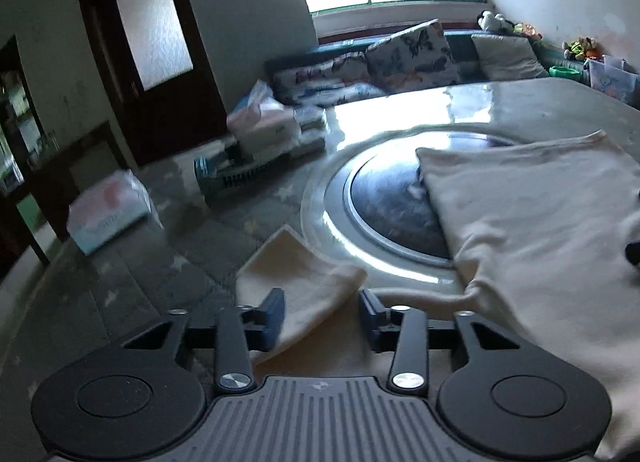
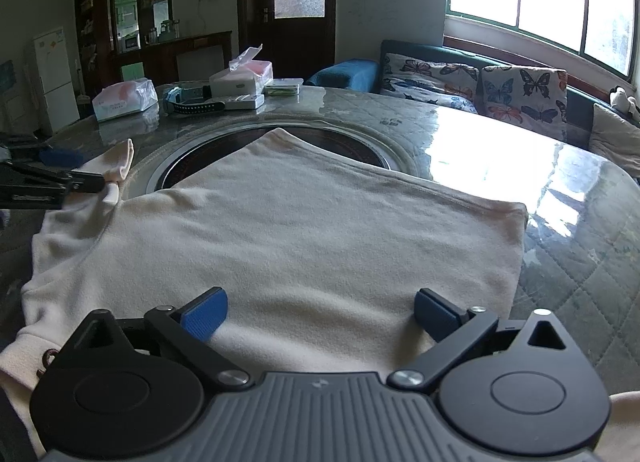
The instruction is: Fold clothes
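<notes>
Two grippers in play, one cream garment [image 2: 280,230] spread flat on my desk [image 2: 540,182], partly covering the dark round inset [image 2: 192,162] in the middle. Left to right: tissue pack [image 2: 124,98] and boxes [image 2: 240,82] sit at the far left edge of the desk, well apart from the cloth. My left gripper [image 1: 320,314] is over the sleeve [image 1: 296,282], which sticks out left from the body; jaws partly apart, the sleeve fabric lies between the blue pads, and I can't see them pressing on it. From the right wrist view that same gripper [image 2: 88,182] shows at the sleeve end. My right gripper [image 2: 320,314] hangs over the near part of the garment body, jaws wide, holding nothing, pads clear of the fabric. Garment's right edge is folded in straight. Sofa with butterfly cushions [image 2: 480,90] behind the desk on the right, under the window.
</notes>
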The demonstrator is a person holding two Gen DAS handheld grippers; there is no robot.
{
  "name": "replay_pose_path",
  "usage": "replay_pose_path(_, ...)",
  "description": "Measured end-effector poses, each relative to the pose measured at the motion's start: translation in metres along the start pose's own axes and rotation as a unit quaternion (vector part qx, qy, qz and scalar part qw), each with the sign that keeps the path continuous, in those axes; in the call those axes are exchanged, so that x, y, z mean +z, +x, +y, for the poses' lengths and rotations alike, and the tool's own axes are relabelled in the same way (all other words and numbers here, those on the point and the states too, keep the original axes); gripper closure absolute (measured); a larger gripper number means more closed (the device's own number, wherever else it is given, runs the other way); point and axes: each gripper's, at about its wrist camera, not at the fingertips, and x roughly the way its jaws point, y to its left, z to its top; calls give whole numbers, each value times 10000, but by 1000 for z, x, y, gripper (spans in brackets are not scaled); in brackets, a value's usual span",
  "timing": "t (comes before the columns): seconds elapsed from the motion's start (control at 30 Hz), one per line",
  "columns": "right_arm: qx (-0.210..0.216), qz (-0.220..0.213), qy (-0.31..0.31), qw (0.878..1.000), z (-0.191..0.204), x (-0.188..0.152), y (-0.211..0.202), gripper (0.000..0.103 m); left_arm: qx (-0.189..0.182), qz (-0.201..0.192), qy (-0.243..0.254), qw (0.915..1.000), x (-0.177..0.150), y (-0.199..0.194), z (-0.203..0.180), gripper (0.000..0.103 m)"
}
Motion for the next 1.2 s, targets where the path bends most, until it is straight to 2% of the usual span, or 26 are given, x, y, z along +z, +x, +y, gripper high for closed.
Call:
replay_pose_path(0.03,1,2,15,10000,0,1,-1,8,-63,2,-36,10000,-2,1,2,70)
replay_pose_path(0.07,18,4,35,10000,-1,2,-1,8,-125,4,-73,9999,-3,2,4,82)
replay_pose_path(0.13,70,-1,61,10000,-1,4,-3,13,-207,49,-135,9997,-2,1,5,98)
replay_pose_path(0.3,248,-73,114,9996,2,11,-11,25,-648,-203,-490,9965,8,-21,8,102)
replay_pose_path(0.43,506,-132,220,9984,5,17,-18,31,-1229,-444,-756,9885,19,-43,1,102)
replay_pose_path(0.47,547,-145,219,9982,6,18,-19,32,-1194,-520,-657,9893,21,-48,-3,101)
replay_pose_path(0.53,584,-174,174,9980,10,19,-21,32,-848,-686,-156,9939,20,-53,-16,97)
replay_pose_path(0.63,636,-214,108,9977,15,21,-25,32,-506,-519,206,9972,15,-43,-21,95)
replay_pose_path(0.7,660,-226,81,9975,18,21,-25,32,-122,-451,406,9981,8,-35,-21,83)
replay_pose_path(0.73,673,-231,69,9974,19,21,-25,32,-32,-430,468,9980,5,-33,-20,71)
replay_pose_path(0.77,685,-236,57,9974,21,21,-26,32,58,-408,531,9977,2,-30,-20,67)
replay_pose_path(0.9,714,-242,18,9971,25,23,-26,32,169,-222,696,9972,-6,-16,-13,66)
replay_pose_path(1.03,746,-274,-3,9968,28,25,-27,32,219,-163,819,9963,-9,-6,-12,69)
replay_pose_path(1.1,764,-299,-9,9966,29,26,-28,32,132,-108,727,9972,-7,-4,-9,92)
replay_pose_path(1.13,785,-307,-4,9964,30,26,-29,32,67,-35,627,9980,-6,-4,-8,98)
replay_pose_path(1.2,854,-319,19,9958,31,27,-31,32,-115,-60,325,9994,-3,-10,-4,100)
